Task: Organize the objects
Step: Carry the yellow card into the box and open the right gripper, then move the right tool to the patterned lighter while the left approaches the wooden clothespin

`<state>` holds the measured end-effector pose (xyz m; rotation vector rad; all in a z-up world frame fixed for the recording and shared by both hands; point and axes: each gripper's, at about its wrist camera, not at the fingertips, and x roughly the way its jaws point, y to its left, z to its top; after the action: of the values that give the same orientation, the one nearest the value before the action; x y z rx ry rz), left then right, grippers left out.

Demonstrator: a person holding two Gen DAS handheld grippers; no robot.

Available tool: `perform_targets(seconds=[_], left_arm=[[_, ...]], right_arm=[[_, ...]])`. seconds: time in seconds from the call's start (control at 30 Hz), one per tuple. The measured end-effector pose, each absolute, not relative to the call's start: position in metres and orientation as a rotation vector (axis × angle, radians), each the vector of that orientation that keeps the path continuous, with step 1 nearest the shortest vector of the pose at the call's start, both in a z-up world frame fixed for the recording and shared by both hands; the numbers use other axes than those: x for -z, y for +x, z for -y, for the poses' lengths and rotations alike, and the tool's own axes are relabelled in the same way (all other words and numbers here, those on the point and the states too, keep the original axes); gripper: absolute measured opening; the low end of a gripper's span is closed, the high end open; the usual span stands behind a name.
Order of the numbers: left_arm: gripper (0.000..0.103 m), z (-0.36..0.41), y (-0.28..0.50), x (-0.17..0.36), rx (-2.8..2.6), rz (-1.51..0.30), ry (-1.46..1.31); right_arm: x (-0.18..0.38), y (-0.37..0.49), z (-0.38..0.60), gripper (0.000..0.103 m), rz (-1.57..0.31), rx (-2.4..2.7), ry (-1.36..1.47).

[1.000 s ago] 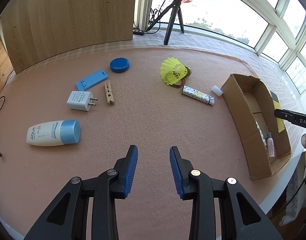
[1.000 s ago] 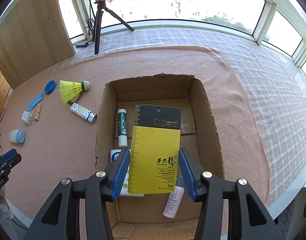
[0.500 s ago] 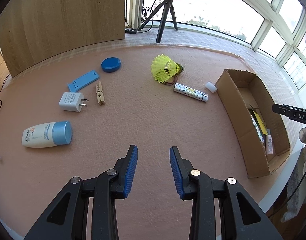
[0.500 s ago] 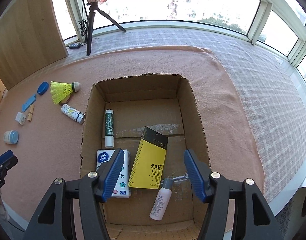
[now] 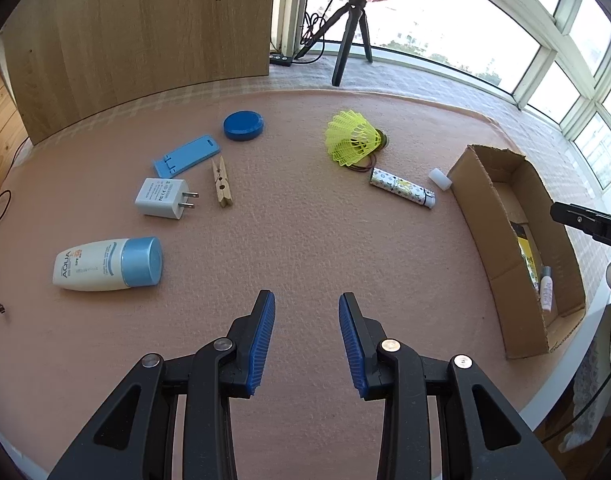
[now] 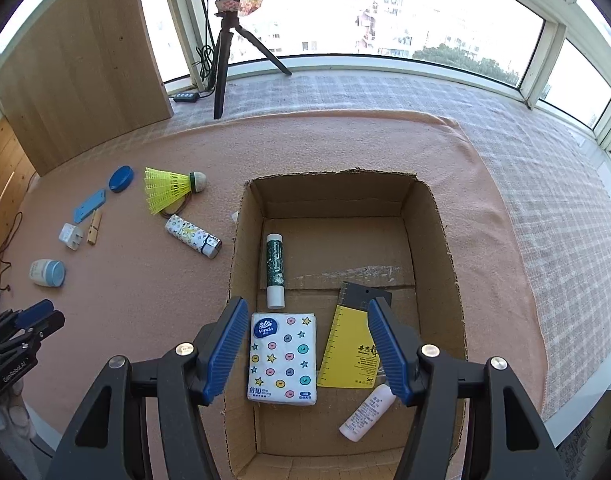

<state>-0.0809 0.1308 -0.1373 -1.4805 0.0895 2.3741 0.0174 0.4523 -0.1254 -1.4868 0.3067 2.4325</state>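
My right gripper [image 6: 305,312] hangs open above the near end of the cardboard box [image 6: 441,240], nothing between its blue pads. On the box floor lie a yellow-and-black card [image 6: 353,344], a tissue pack [image 6: 283,358], a green tube [image 6: 274,268] and a small pink bottle [image 6: 367,412]. My left gripper [image 5: 305,300] stands open over bare pink cloth. Ahead of it lie a sunscreen bottle [image 5: 105,266], a white charger [image 5: 161,197], a clothespin [image 5: 221,184], a blue stand [image 5: 185,156], a blue lid [image 5: 243,125], a yellow shuttlecock [image 5: 353,138] and a patterned tube [image 5: 401,187].
A small white cap [image 5: 439,179] rests against the box's outer wall. A tripod [image 6: 225,60] with a ring light stands at the back by the windows, beside a wooden panel [image 5: 137,40]. The table's edge curves close on the right, past the box.
The right gripper let go of the yellow card, which fell flat onto the box floor, and its jaws stand wider. The left gripper's jaws look the same.
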Motion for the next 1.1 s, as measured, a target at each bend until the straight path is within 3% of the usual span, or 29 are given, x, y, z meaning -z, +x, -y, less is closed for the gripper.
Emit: perform_targets(seconds=[0.77,1.1], left_arm=[[0.036,-0.004,-0.149,0.110,-2.580,0.130,-1.515],[0.036,-0.026,-0.171,0.119,-2.501,0.095,-1.511]], right_arm=[[0.130,-0.059,-0.384,0.057,-0.427,-2.612,-1.575],[0.155,-0.100,-0.387,0.050,-0.537,-2.544,-1.695]])
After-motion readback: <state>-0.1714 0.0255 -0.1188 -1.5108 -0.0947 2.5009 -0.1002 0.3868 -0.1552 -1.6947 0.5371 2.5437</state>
